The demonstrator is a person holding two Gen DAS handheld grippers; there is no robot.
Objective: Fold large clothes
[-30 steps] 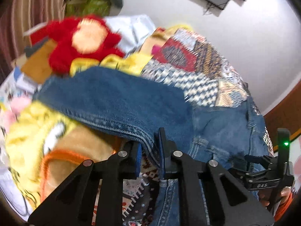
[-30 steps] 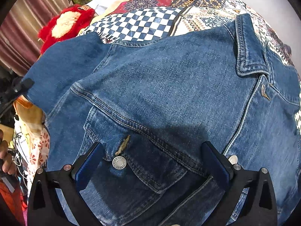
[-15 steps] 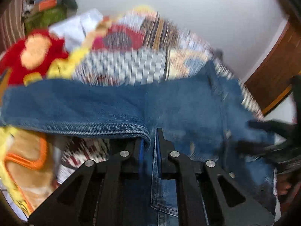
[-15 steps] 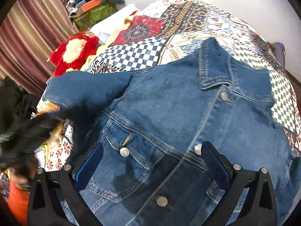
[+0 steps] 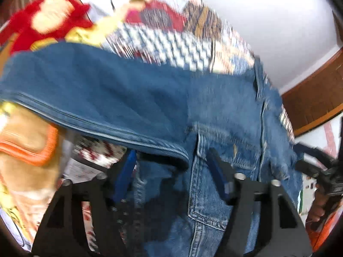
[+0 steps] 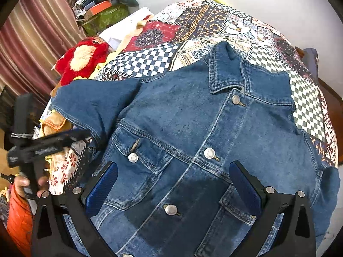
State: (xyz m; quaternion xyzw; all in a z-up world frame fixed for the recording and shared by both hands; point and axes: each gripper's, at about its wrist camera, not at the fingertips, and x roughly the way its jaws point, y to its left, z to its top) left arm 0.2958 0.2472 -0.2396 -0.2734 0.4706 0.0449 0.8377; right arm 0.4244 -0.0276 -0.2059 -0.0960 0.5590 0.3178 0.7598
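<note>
Denim jacket [image 6: 193, 128] lies face up, buttoned, on the patchwork bed [image 6: 214, 23], so its sleeve [image 5: 96, 98], folded across the chest, should settle flat while the left hand-held gripper [image 5: 173, 171] is opening around its cuff and the right hand-held gripper [image 6: 171, 184] hovers above, released.

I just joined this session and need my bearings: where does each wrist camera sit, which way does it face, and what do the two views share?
Left wrist: on the left gripper, angled down at the sleeve of the denim jacket; its jaws are opening, the sleeve hem between them; the right gripper shows at the right edge.
Right wrist: on the right gripper, above the jacket's buttoned front, open; a hand holding the left gripper shows at the left.
Shared: jacket, patchwork bedspread, red plush toy.
</note>
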